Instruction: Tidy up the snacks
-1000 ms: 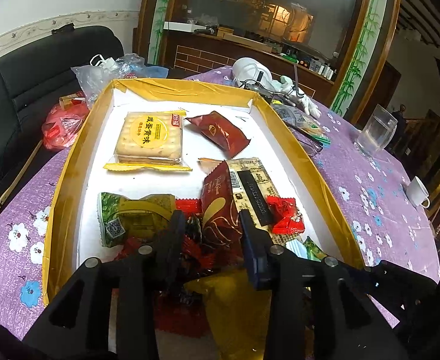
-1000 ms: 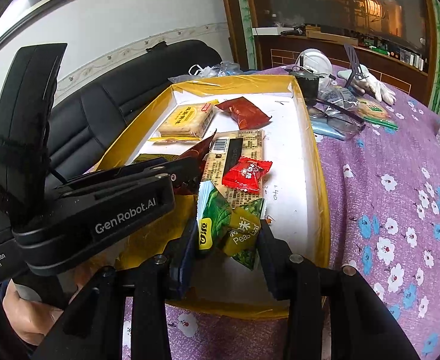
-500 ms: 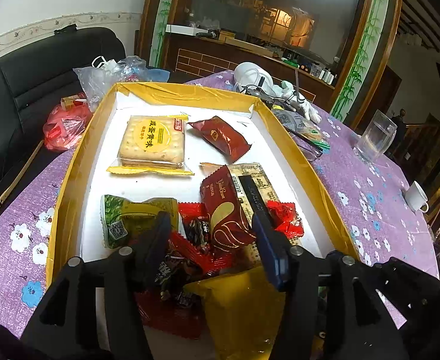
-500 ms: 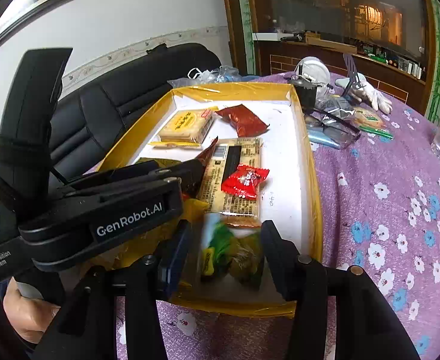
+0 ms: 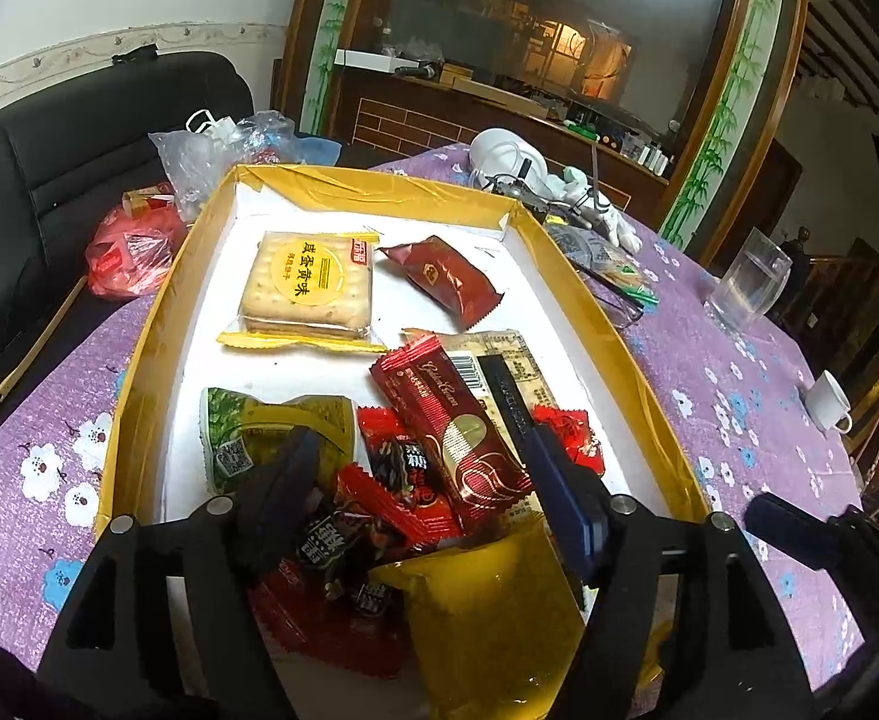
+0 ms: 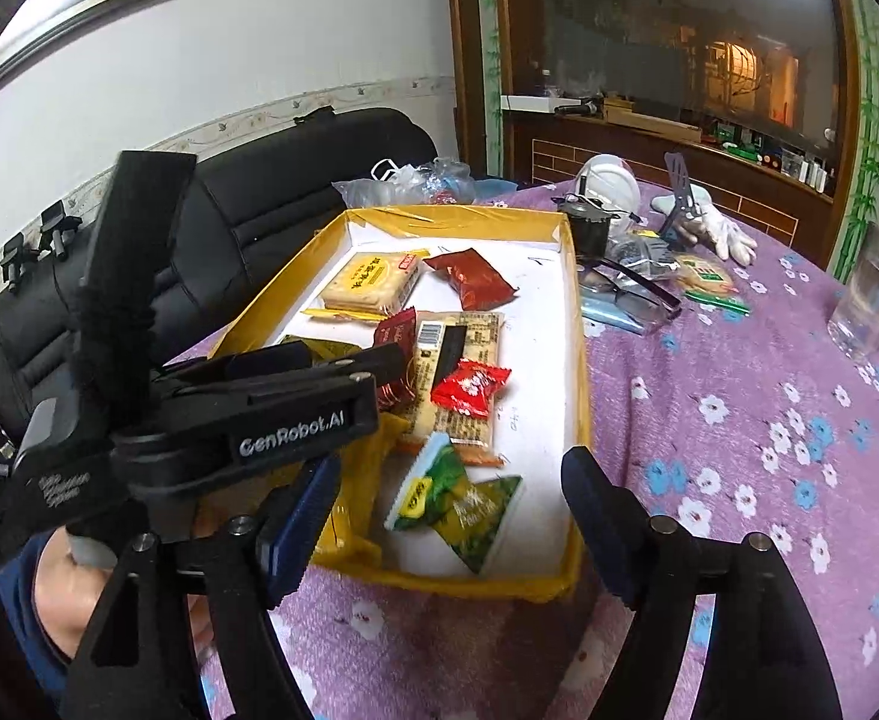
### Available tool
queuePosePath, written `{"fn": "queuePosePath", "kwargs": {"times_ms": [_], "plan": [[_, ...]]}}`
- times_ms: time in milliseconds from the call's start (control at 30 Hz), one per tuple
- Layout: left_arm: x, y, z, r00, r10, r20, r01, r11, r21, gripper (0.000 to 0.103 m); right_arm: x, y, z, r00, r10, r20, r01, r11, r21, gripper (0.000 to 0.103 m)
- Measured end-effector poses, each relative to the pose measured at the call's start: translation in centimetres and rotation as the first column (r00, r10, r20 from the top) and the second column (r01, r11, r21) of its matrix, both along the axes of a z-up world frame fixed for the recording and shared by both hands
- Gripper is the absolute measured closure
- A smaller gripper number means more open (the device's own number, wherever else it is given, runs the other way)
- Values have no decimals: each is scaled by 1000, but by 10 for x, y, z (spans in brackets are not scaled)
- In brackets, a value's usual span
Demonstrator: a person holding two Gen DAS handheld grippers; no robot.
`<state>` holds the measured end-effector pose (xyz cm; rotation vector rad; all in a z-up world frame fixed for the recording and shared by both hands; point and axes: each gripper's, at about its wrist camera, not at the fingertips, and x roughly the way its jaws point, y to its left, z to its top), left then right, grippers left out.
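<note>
A yellow-rimmed tray point(image 5: 157, 324) with a white floor holds the snacks. My left gripper point(image 5: 421, 480) hovers low over its near end, jaws opening. Red candies point(image 5: 391, 498) and a long red wafer bar point(image 5: 451, 426) lie loose between the pads, untouched. Farther in are a cracker pack point(image 5: 310, 282), a dark red packet point(image 5: 445, 279) and a green-yellow packet point(image 5: 271, 426). My right gripper point(image 6: 451, 510) is above the tray's near corner point(image 6: 559, 585), jaws opening. A green pea packet point(image 6: 457, 504) lies on the tray floor below, free of the pads.
A yellow bag point(image 5: 493, 618) sits at the tray's near end. On the purple flowered cloth point(image 6: 739, 420) are a glass mug point(image 6: 871, 300), spectacles point(image 6: 631, 294), a white glove point(image 6: 715, 228) and a white cup point(image 5: 829, 402). Plastic bags point(image 5: 133, 252) and a black sofa point(image 5: 79, 138) lie left.
Both pairs of jaws have spread wide. The right gripper let go of the green pea packet, which dropped into the tray, and the gripper rose a little. The left hand stayed put.
</note>
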<state>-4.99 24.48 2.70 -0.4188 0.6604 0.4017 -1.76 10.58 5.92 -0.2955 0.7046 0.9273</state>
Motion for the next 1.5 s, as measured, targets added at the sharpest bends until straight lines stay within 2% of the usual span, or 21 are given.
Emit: {"fn": "queuePosePath", "kwargs": {"times_ms": [367,567,700,933,1067,1233,1400,1467,1500], "plan": [[1,-9,1,1000,-1,-28,2,1000,28,29,-2,-37,7,999,-25,-28,26,998,53,23],[-10,-26,11,1000,-11,-13,12,996,83,29,7,-51,10,998,-46,-50,50,994,93,23],[-20,-35,18,1000,-3,7,2,992,125,23,13,-60,14,995,-80,-55,86,990,115,22],[-19,-50,29,1000,-25,-14,27,982,186,21,17,-80,23,989,-136,-52,142,982,124,21],[-25,-55,32,999,-31,10,29,979,202,20,17,-95,25,984,-165,-71,173,977,125,21],[-36,-71,35,998,-55,2,52,960,275,19,9,-113,22,980,-188,-68,195,973,124,21],[-50,-95,32,994,-111,17,101,948,301,19,-2,-127,14,979,-196,-52,201,972,124,20],[-49,-105,32,995,-97,-1,91,930,355,19,-4,-131,11,978,-199,-57,205,970,128,20],[-46,-110,31,997,-72,-13,71,913,402,19,-3,-131,10,978,-199,-66,207,970,130,20]]}}
